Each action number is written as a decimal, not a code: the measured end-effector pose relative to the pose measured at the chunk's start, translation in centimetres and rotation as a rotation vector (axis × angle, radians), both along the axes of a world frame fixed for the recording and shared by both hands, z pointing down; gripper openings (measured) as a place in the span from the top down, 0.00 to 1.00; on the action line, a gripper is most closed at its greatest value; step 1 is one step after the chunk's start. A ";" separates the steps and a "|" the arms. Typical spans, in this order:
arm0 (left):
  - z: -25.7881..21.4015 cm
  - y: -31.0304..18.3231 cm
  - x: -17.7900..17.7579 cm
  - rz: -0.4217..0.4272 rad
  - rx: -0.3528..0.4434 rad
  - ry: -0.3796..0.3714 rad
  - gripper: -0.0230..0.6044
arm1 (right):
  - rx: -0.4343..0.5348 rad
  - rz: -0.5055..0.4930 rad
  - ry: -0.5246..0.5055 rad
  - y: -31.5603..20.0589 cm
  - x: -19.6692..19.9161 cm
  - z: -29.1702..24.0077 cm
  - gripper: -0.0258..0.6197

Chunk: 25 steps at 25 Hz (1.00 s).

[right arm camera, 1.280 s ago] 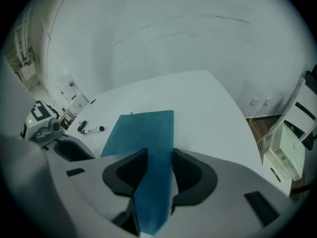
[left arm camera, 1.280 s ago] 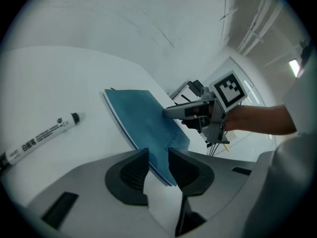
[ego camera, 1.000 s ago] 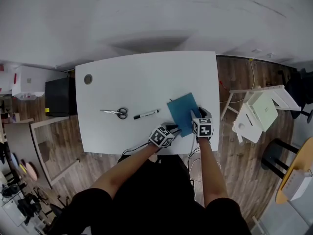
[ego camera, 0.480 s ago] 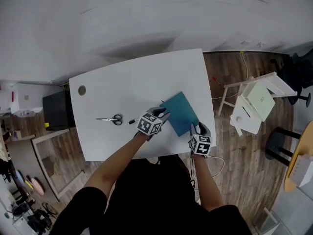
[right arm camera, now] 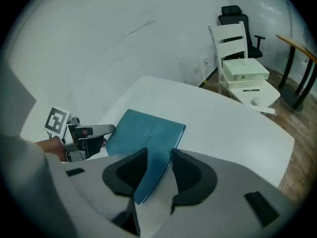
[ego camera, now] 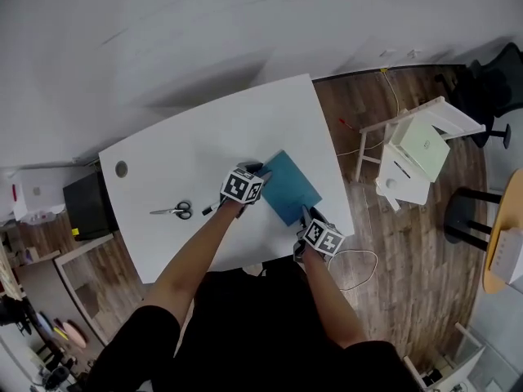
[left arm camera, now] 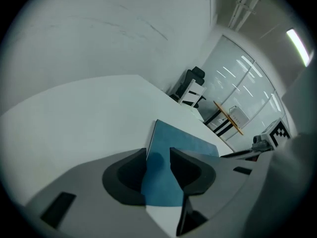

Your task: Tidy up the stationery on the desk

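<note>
A teal notebook (ego camera: 289, 188) lies flat on the white desk (ego camera: 188, 166), near its right end. My left gripper (ego camera: 260, 172) is at the notebook's left corner, and in the left gripper view that corner of the notebook (left arm camera: 184, 144) fills the narrow gap between its jaws. My right gripper (ego camera: 306, 217) is at the near corner, jaws a little apart over the notebook (right arm camera: 143, 135). The left gripper (right arm camera: 89, 131) also shows in the right gripper view. Scissors (ego camera: 173, 211) lie to the left. A black marker (ego camera: 209, 209) pokes out from under my left forearm.
A round cable hole (ego camera: 121, 169) sits at the desk's far left corner. A white chair with a pale green box (ego camera: 418, 149) stands right of the desk on the wood floor. A dark cabinet (ego camera: 84, 205) stands at the left end.
My left gripper has moved from the desk's front edge up to the notebook's left corner. My right gripper has drawn back to the near corner. The head camera has shifted.
</note>
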State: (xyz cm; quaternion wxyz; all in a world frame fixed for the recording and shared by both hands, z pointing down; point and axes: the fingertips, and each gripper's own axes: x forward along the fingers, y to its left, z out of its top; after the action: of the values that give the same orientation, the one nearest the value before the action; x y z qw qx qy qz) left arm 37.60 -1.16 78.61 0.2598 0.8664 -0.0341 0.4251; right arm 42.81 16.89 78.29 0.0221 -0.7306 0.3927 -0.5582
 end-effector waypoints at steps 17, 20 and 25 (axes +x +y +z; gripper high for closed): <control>0.2 1.7 -1.3 0.013 -0.003 -0.090 0.86 | -0.009 0.073 -0.024 1.6 3.2 0.4 0.85; -0.4 3.6 -2.2 -0.023 -0.018 -0.070 0.88 | -0.025 0.032 0.006 2.1 4.6 0.5 0.86; -0.3 7.6 -4.5 -0.075 -0.098 -0.078 0.89 | -0.051 -0.049 0.066 2.5 6.5 0.4 0.86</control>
State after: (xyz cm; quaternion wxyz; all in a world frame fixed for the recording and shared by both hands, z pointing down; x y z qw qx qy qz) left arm 33.11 6.40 78.32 0.3164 0.8335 -0.0559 0.4495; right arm 49.31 19.40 78.65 -0.0233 -0.7390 0.3966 -0.5441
